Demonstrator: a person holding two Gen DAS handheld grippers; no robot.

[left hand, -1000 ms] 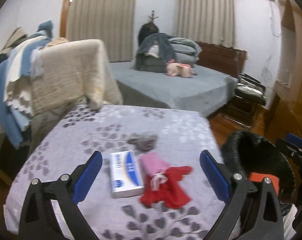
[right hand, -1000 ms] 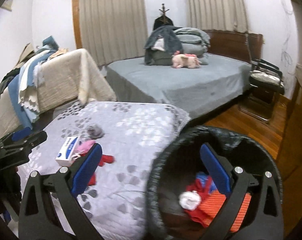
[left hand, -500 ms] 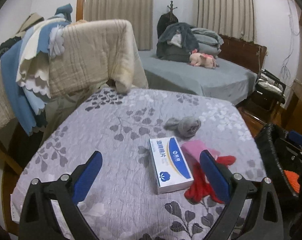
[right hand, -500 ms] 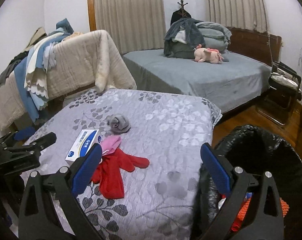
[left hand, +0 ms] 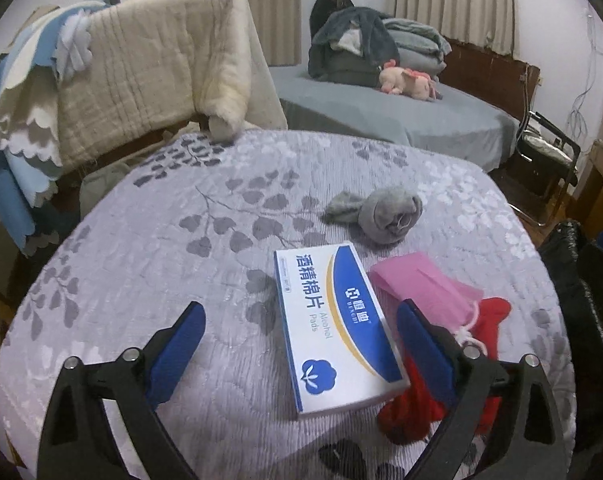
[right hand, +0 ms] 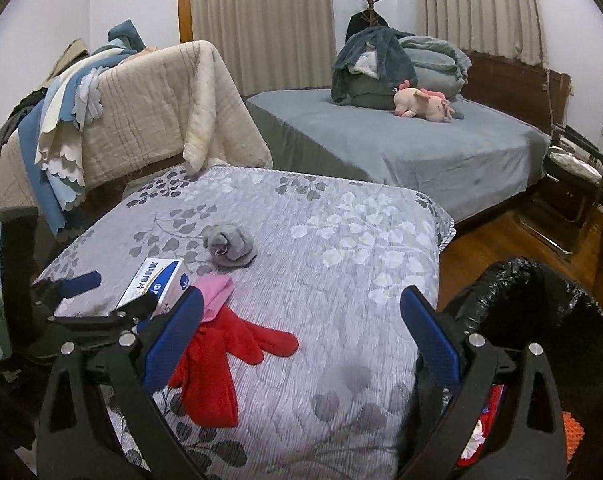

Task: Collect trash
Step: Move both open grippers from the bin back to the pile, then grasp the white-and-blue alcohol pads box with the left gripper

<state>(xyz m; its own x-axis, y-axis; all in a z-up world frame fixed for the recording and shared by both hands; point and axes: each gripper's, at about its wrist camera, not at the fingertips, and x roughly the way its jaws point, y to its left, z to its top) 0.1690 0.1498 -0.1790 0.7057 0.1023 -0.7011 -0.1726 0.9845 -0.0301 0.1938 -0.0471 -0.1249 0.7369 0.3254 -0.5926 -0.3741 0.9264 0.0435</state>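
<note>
Quilted grey cloth [left hand: 149, 264] with a stitched leaf pattern covers the desk, matt and lightly ribbed. On it, the alcohol pad box [left hand: 335, 324] is smooth printed card with a faint sheen. Just right of the box, a pink pouch [left hand: 417, 284] looks thin and gauzy, and the red glove [right hand: 221, 360] is soft fleecy knit. Beyond the box, the rolled grey sock [left hand: 385, 214] is fuzzy. Right of the desk, the bin liner [right hand: 541, 300] is crinkled glossy black plastic. Each hand-held gripper, left [left hand: 299, 344] and right [right hand: 301, 332], shows matt black plastic with blue pads [right hand: 431, 338].
</note>
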